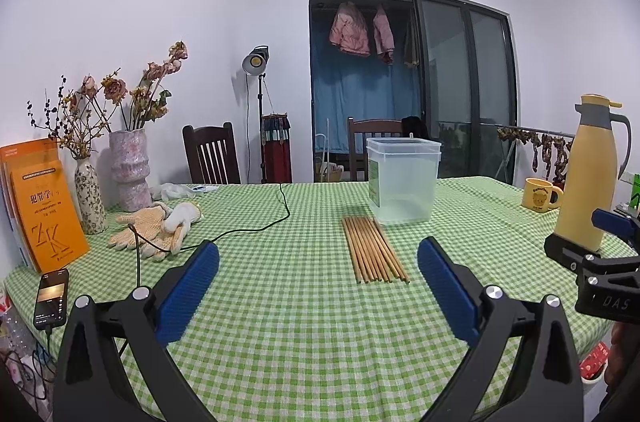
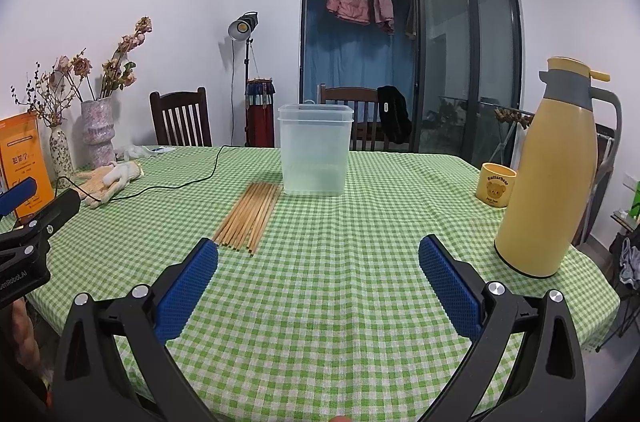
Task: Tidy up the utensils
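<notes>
Several wooden chopsticks (image 1: 374, 249) lie side by side on the green checked tablecloth (image 1: 288, 322), just in front of a clear plastic container (image 1: 402, 180) that stands upright and looks empty. In the right wrist view the chopsticks (image 2: 249, 213) run from the container (image 2: 315, 149) toward the near left. My left gripper (image 1: 318, 262) is open, low over the cloth, short of the chopsticks' near ends. My right gripper (image 2: 318, 260) is open too, with the chopsticks' ends just beyond its left fingertip. Neither holds anything.
A yellow thermos jug (image 2: 554, 174) and a yellow mug (image 2: 495, 185) stand at the right. Work gloves (image 1: 160, 230), a black cable (image 1: 256, 228), two vases (image 1: 128, 174), orange books (image 1: 44, 206) and a phone (image 1: 51, 298) occupy the left. Chairs (image 2: 180, 120) stand behind the table.
</notes>
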The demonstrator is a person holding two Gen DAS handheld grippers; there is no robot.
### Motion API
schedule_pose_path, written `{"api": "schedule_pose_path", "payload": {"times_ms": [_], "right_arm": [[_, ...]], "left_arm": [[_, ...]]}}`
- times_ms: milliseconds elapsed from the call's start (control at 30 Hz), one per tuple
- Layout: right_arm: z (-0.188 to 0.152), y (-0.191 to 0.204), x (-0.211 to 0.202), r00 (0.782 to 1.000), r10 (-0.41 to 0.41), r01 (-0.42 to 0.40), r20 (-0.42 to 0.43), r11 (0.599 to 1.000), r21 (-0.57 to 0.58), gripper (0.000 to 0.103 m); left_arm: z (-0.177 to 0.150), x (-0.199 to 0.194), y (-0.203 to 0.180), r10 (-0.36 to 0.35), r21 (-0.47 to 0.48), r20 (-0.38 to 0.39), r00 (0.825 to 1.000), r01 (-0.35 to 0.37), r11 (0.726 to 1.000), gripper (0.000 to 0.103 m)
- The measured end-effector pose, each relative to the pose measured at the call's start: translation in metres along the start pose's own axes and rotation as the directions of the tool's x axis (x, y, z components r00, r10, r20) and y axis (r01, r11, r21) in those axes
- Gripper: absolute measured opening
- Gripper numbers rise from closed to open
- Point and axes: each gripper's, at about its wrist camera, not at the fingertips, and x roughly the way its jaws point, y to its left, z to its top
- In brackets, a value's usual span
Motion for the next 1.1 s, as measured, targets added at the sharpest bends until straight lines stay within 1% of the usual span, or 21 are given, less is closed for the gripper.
{"api": "schedule_pose_path", "payload": {"times_ms": [133,667,800,1100], "right_arm": [[0.0001,-0.0003,-0.0005,1.000,-0.001,0.001,0.002,1.000,0.001,0.097],[0.0020,-0.0016,-0.0019,1.000,0.003,-0.003,0.016,1.000,0.007,0.097],[0.0021,-0.0034,0.0000,1.000,0.014,-0.014,0.005,1.000,0.019,0.097],[0.0016,-0.0014,0.0001,1.000,0.012,-0.012,0.000,1.000,0.011,0.097]], "left_arm": [[-0.0003,0.0018,0.0008,-0.001,-0.001,-0.007,1.000,0.001,1.000,0.096],[0.0012,0.0006,-0.0003,0.005,0.008,0.009,1.000,-0.005,1.000,0.096],[0.0008,0.0004,0.0005,0.006,0.006,0.008,1.000,-0.006,1.000,0.096],[-0.0002,-0.0004,0.0016,0.006,0.005,0.007,1.000,-0.006,1.000,0.096]]}}
